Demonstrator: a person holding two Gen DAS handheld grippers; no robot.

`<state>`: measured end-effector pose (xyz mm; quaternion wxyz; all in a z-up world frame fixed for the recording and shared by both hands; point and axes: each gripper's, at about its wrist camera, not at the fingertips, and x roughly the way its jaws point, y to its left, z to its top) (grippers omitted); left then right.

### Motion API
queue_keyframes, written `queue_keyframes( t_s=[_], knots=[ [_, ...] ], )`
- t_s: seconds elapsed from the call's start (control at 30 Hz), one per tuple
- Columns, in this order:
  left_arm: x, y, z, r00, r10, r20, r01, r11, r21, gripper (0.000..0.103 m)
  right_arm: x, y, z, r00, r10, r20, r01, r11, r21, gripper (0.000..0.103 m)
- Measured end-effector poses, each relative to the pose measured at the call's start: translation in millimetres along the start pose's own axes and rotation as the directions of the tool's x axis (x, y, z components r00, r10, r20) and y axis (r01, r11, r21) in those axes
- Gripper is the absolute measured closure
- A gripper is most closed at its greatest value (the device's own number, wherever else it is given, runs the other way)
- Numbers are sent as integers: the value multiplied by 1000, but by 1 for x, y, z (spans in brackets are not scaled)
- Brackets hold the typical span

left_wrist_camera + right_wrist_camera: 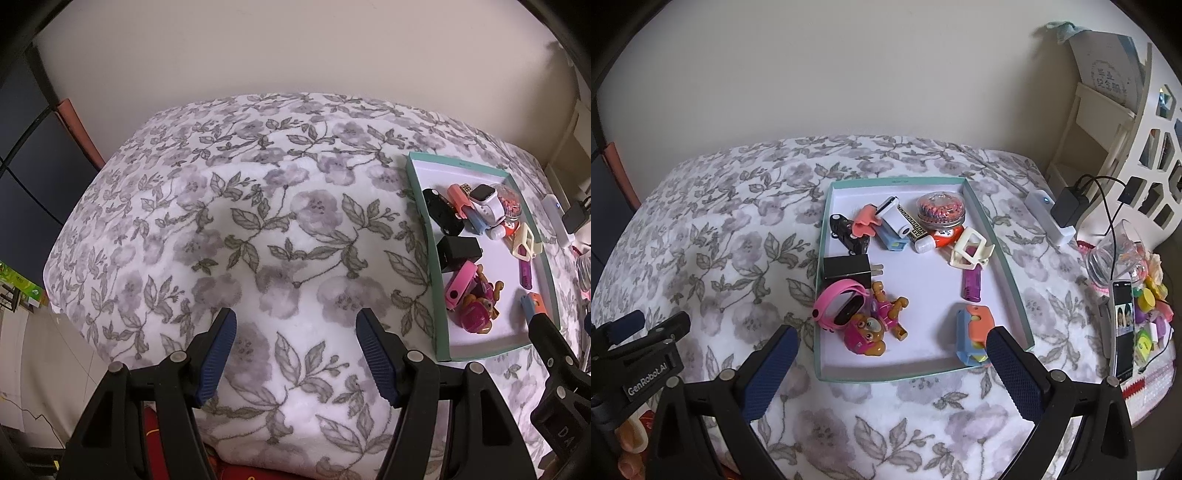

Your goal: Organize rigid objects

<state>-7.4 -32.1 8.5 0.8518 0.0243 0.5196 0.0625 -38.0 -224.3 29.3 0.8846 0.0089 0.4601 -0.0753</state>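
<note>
**Right wrist view: shallow tray of small items, both grippers empty**

Right wrist view, item 1: shallow teal-rimmed cardboard tray with a white floor (pixel 1012 280), lying on a white blanket printed with grey flowers (pixel 720 240). The right gripper (pixel 892 373) hangs above the tray's near edge, jaws spread wide and holding nothing; the tray's near rim lies between the two blue pads.

Contents, along the tray's left edge: black toy car (pixel 846 232), black plug-in charger block (pixel 847 271), pink wristband with a dark face (pixel 838 306), magenta and brown toy pup (pixel 875 328).

Far edge: white and blue rectangular gadget (pixel 894 221), round clear-lidded tin of coloured beads (pixel 940 210), cream plastic clip (pixel 971 247).

Right edge: purple lighter (pixel 971 284). Near right corner: blue and orange plastic block (pixel 973 332), just beside the right-hand pad, contact not clear.

Left wrist view, item 2: left gripper (pixel 295 354), jaws parted over bare blanket, nothing between them. The tray sits well off to the right of its jaws, by the blanket's right edge.
</note>
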Motion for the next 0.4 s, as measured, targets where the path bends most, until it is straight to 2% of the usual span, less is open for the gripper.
queue_keyframes(
  t_s=[0.4],
  knots=[
    [-5,-2,1,999,-6,37,5,1000,2,35,3,-2,0,1000,1,-12,-1,1000,8,0]
  ],
)
